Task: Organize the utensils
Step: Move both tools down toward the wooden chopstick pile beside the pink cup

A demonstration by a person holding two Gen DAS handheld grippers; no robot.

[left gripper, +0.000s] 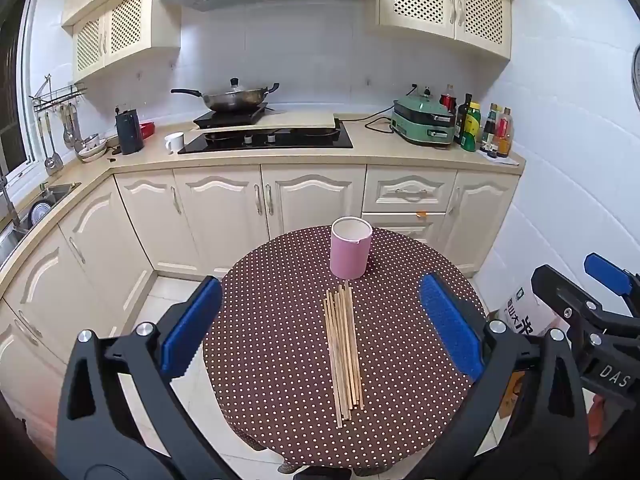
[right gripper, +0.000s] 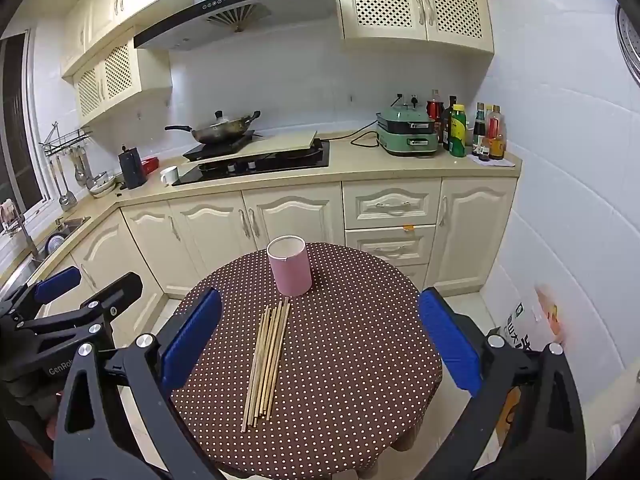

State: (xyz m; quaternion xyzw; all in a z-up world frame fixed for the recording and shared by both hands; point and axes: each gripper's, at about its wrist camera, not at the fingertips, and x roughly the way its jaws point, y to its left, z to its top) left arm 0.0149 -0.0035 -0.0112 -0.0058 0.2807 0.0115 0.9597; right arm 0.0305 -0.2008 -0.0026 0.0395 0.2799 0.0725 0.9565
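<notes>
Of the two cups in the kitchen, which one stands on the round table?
The pink cup, tall and without a handle, stands on the dotted table just beyond the chopsticks. The white mug has a handle and sits on the counter.

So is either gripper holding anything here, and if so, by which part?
Nothing is held. The left gripper and right gripper are both open and empty above the table; the chopsticks lie loose on the cloth.
</notes>
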